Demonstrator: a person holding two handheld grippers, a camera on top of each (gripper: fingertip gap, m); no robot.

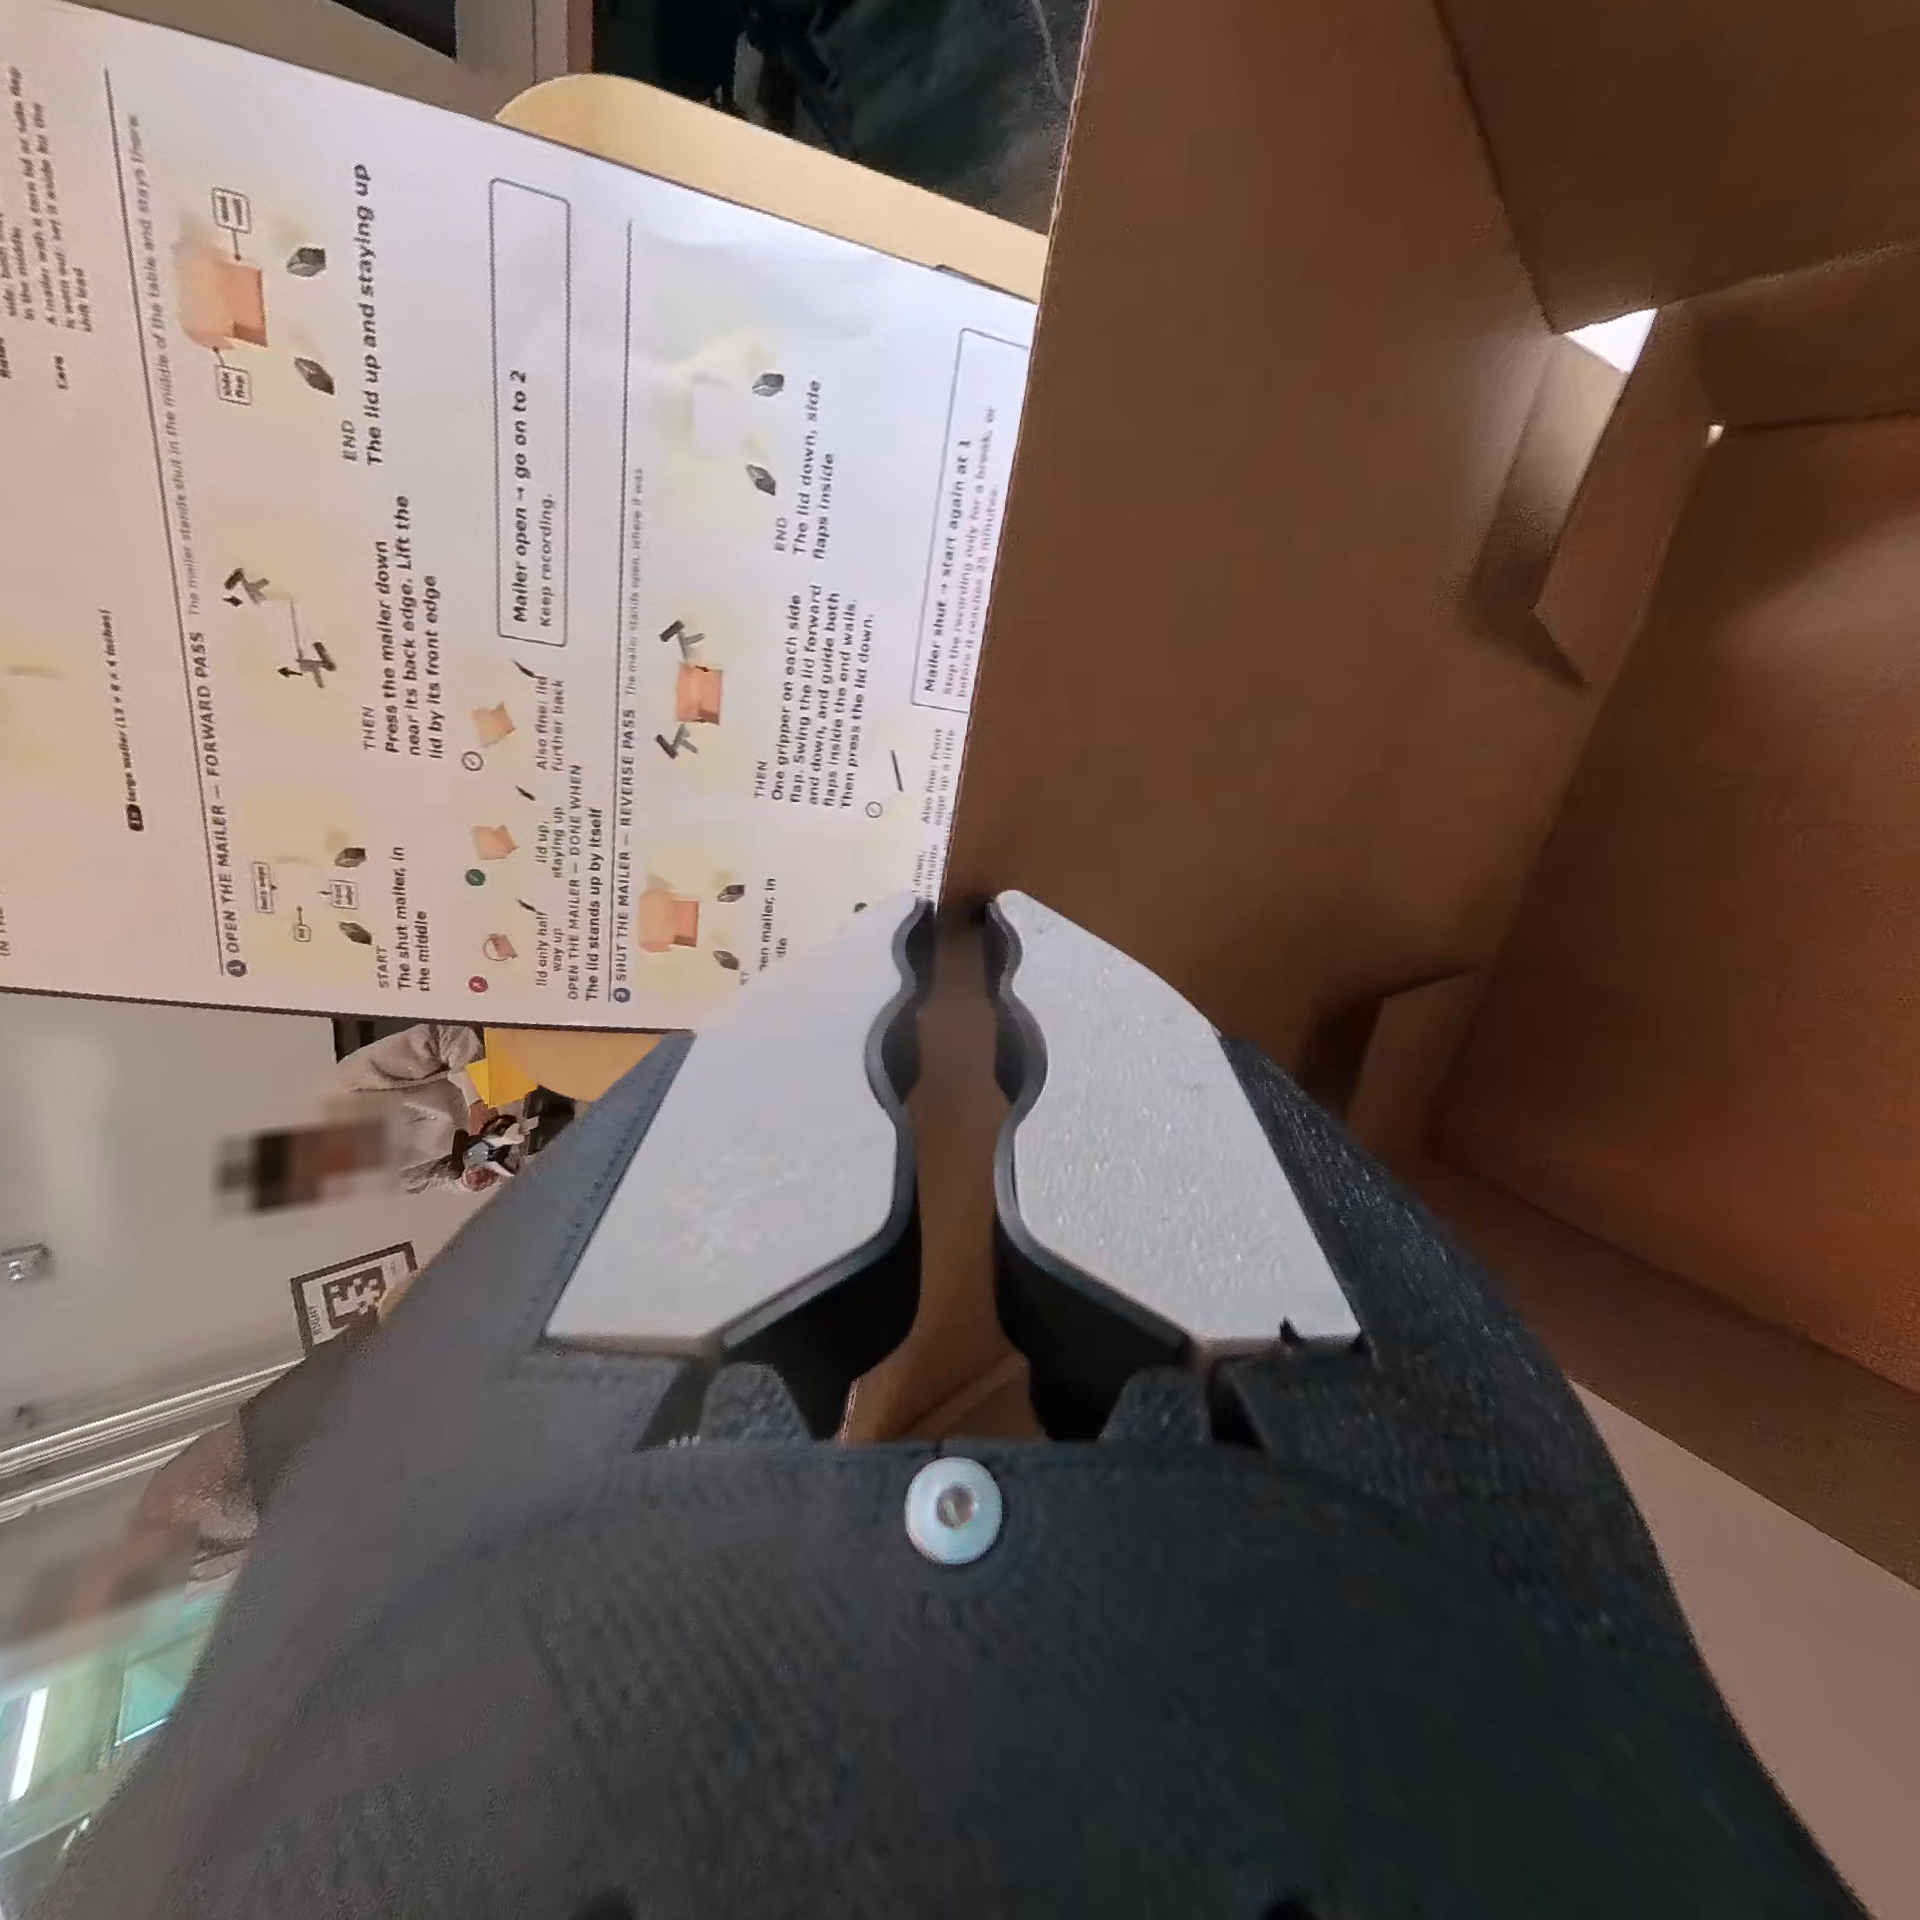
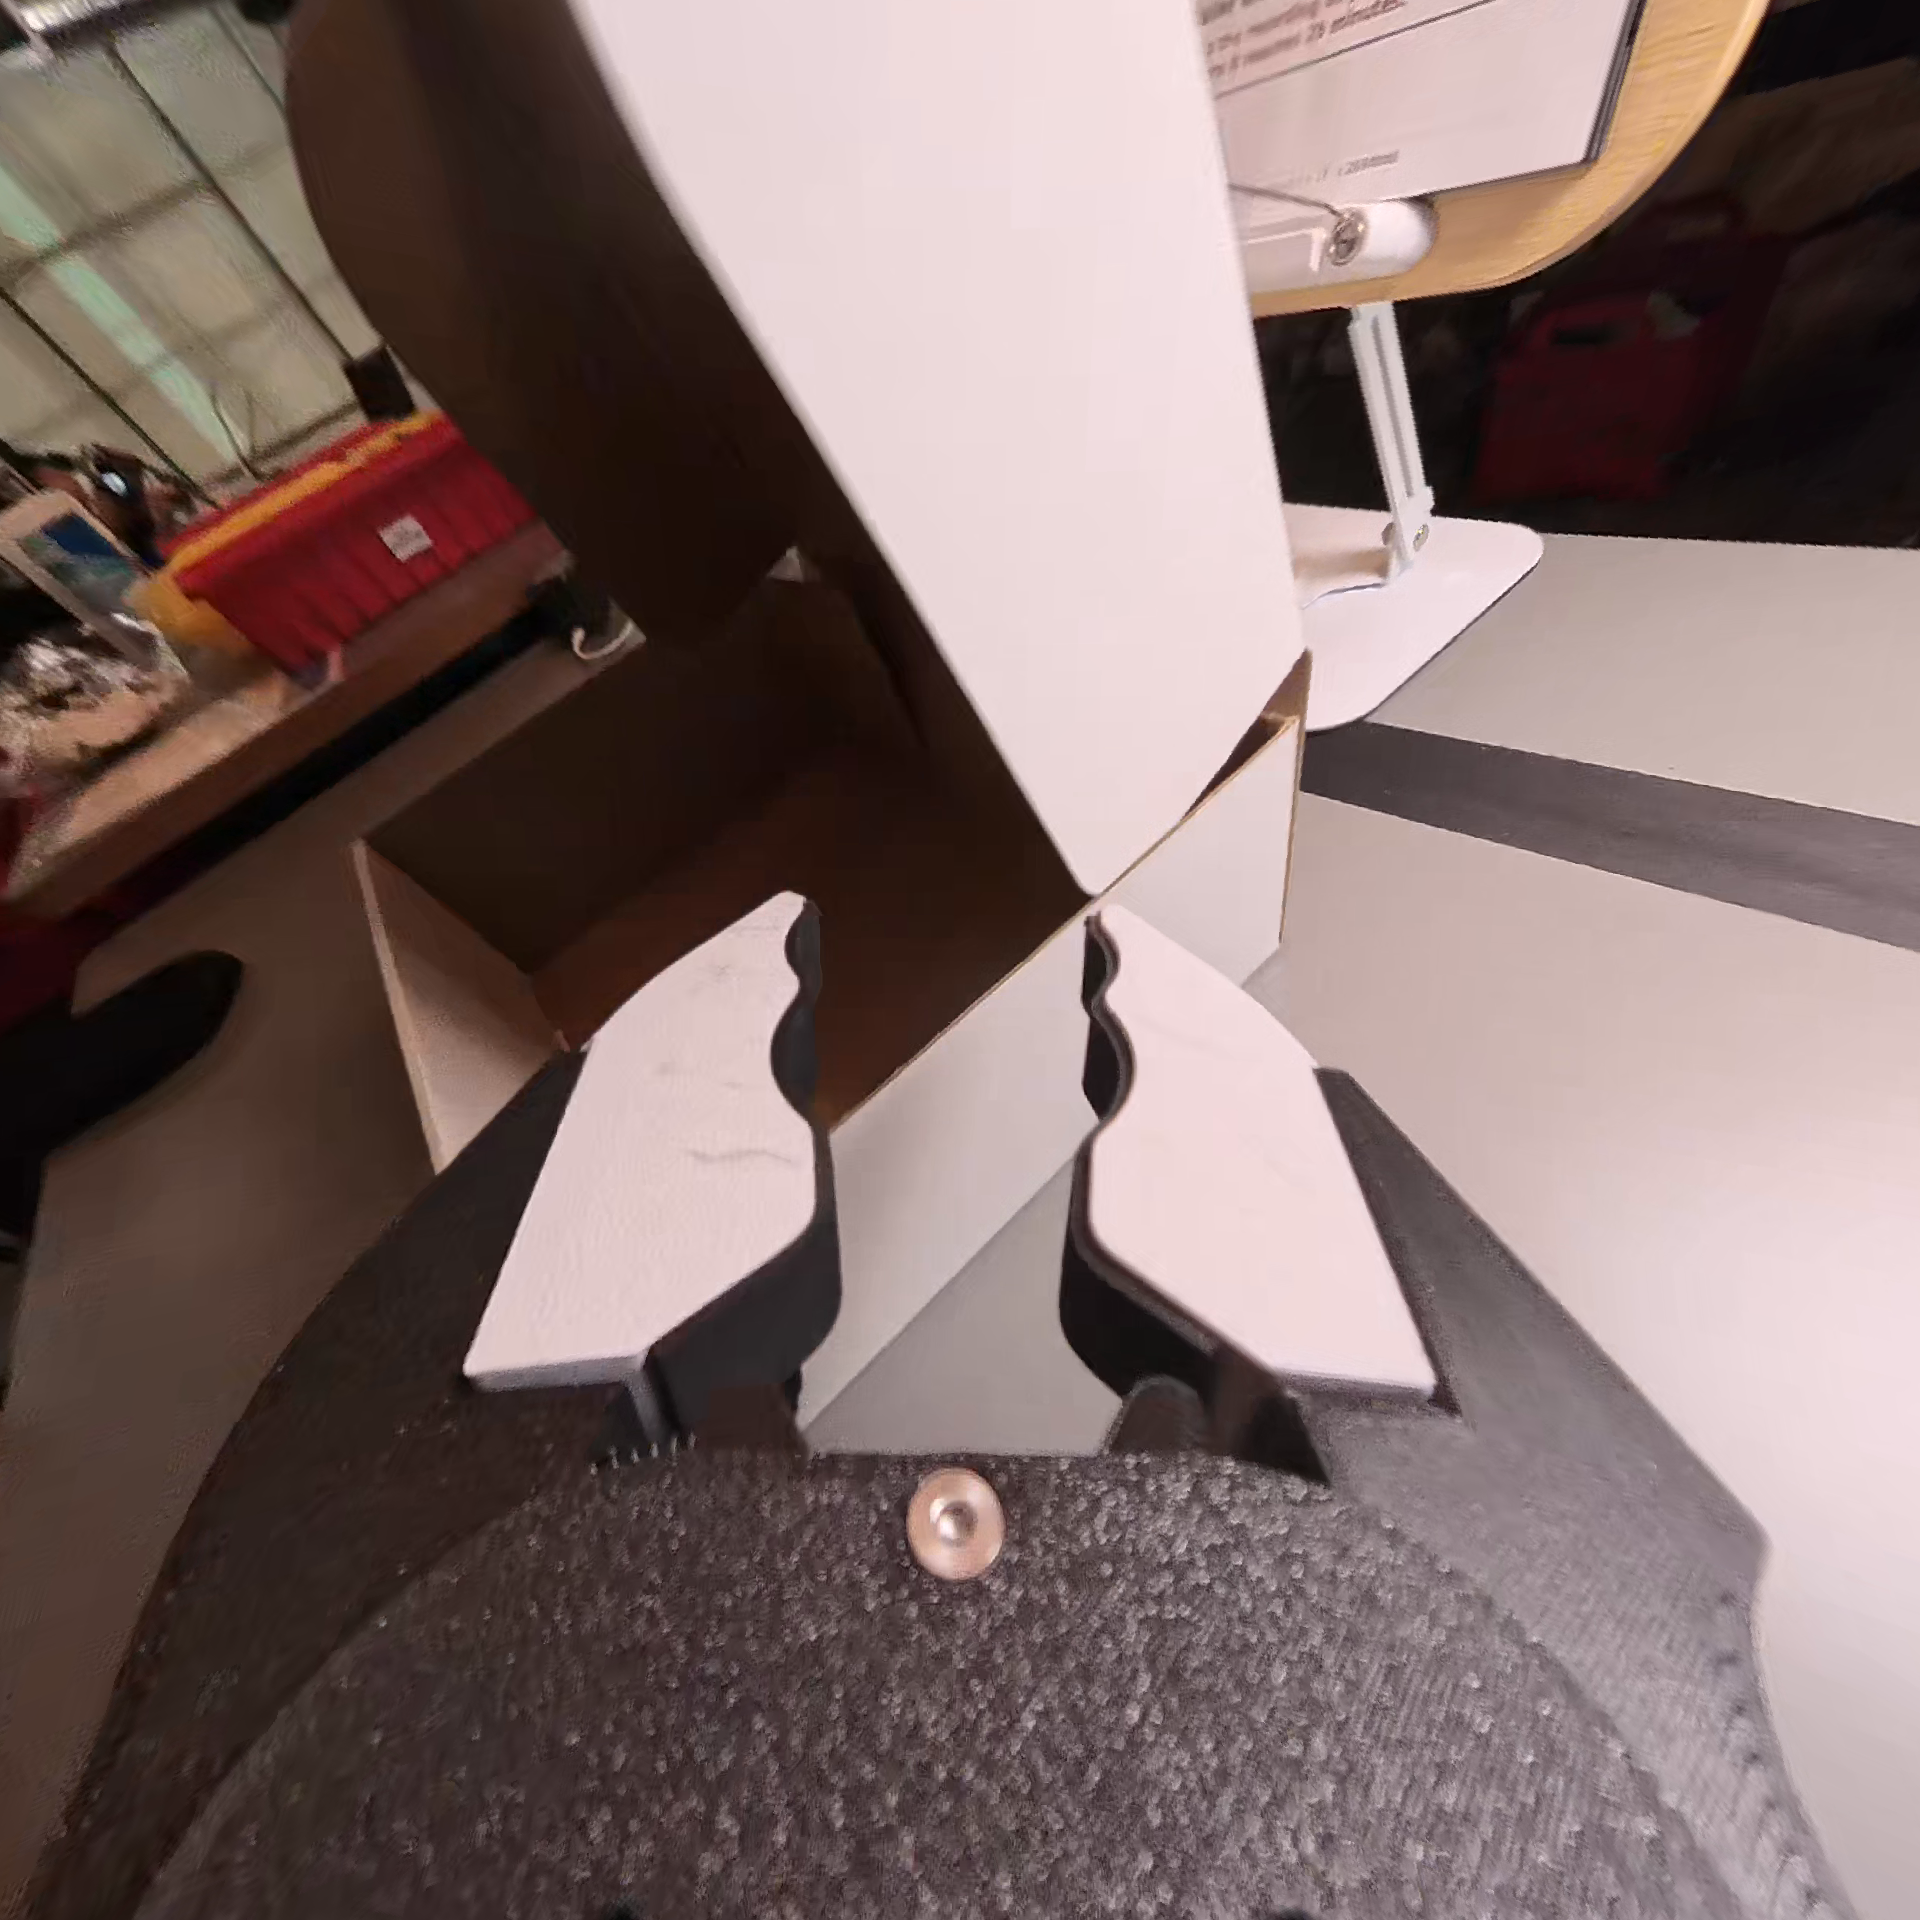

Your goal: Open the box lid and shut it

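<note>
1. The box (image 2: 727, 727) stands on a pale table (image 2: 1558, 1143); its lid (image 2: 935, 364) is raised, white outside and brown inside.
2. The left gripper (image 1: 954, 914) has its tongs pressed nearly together on a brown cardboard panel (image 1: 1247, 623), which looks to be one of the lid's side flaps; only a thin gap remains, filled by the cardboard.
3. The right gripper (image 2: 951, 925) has its tongs spread; the box's near corner sits between them, and I cannot tell whether either touches it.
4. Risks, as I judge them: the thin flap could slip out of the left pinch or crease if the lid is swung too fast; the box, light and not clamped on the right, could slide across the table; a flap left outside the wall would stop the lid from closing flat.
5. Only the left view shows the box's brown inside and a printed sheet (image 1: 468, 520) behind it; only the right view shows the white outer walls, the table's dark stripe (image 2: 1610, 810), a white stand (image 2: 1403, 582), and a red bin (image 2: 353, 540) far off.
</note>
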